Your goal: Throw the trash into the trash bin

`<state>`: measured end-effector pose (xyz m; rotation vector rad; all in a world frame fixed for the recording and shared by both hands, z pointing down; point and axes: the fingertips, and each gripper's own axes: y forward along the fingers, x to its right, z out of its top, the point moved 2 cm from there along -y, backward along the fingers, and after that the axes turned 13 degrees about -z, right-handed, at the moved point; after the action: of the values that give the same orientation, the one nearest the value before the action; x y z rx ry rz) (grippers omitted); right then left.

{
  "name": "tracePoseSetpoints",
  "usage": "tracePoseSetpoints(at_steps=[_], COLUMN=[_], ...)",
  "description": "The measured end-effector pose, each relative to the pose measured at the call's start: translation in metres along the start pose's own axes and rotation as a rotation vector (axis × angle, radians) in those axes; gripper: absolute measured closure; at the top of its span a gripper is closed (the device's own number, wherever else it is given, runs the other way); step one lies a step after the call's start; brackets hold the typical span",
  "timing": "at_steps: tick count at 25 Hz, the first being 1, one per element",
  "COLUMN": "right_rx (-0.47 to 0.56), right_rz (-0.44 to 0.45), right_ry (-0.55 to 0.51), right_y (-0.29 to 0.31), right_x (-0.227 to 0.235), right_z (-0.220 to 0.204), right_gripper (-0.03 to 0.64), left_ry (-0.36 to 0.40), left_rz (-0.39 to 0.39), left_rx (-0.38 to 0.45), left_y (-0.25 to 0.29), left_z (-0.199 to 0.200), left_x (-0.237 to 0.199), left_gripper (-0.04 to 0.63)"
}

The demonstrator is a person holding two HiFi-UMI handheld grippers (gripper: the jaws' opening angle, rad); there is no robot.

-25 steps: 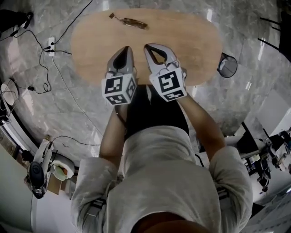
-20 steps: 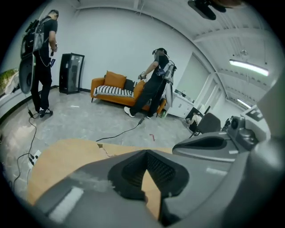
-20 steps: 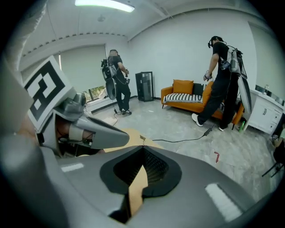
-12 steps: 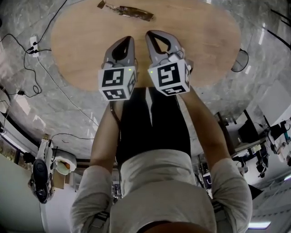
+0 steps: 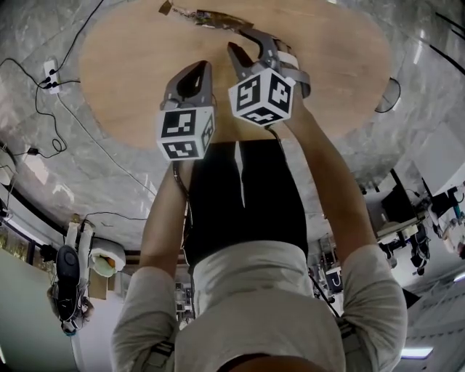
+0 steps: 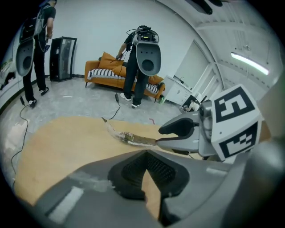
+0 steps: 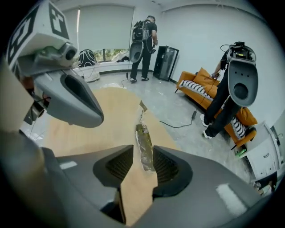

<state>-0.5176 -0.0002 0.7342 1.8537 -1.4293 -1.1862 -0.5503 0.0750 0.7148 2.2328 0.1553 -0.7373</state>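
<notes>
Left gripper (image 5: 203, 67), clenched and empty, hangs over the smooth oval wooden table's (image 5: 123, 80) bare middle; right gripper (image 5: 242, 43), jaws just opening, straddles the crinkled flat wrapper's (image 5: 212, 18) near end, unpinched, by the table's far edge.

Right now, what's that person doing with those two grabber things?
A person holds a gripper in each hand over an oval wooden table. The right gripper has just been opening its jaws, and the near end of a long crinkly wrapper on the table lies between them, not pinched yet. The left gripper hovers beside it, shut and empty. A black wire bin stands on the floor past the table's right end.
</notes>
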Motion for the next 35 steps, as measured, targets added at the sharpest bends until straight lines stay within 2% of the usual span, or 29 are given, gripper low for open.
tracePoseSetpoints(at_steps=[3,9,11,12,14,19,24,29,35], right_rx=[-0.029,-0.125,-0.143,-0.143,-0.141,-0.122,-0.088,-0.025,0.034], right_rz=[0.016,0.018,0.009,0.003,0.01,0.016,0.014,-0.084,-0.176], right_ry=[-0.036,-0.185,-0.226,-0.242,-0.24,-0.158,0.013,0.219,0.367], right_y=[0.017,0.05,0.057,0.059,0.058,0.033,-0.045,-0.145,-0.247], right_x=[-0.001,-0.013,-0.015,-0.014,-0.013,-0.004,0.011,0.053,0.076], right_z=[0.0,-0.019,-0.025,-0.025,-0.023,-0.002,0.039,0.08,0.1], right_gripper=[0.469,0.473,0.527,0.604,0.606,0.607,0.607,0.607,0.607], left_ry=[-0.019,-0.028,-0.032,-0.031,-0.032,-0.04,-0.002,0.105,0.17], left_rz=[0.003,-0.013,-0.016,-0.016,-0.014,-0.004,-0.02,-0.082,-0.152], left_rx=[0.008,-0.008,-0.012,-0.014,-0.018,-0.012,0.03,0.102,0.128], left_y=[-0.002,-0.007,-0.012,-0.015,-0.019,-0.033,-0.068,-0.107,-0.149], left_z=[0.001,-0.01,-0.012,-0.013,-0.015,-0.009,0.031,0.093,0.128], left_x=[-0.004,-0.008,-0.009,-0.01,-0.011,-0.005,0.027,0.085,0.156], left_gripper=[0.577,0.577,0.577,0.577,0.577,0.577,0.577,0.577,0.577])
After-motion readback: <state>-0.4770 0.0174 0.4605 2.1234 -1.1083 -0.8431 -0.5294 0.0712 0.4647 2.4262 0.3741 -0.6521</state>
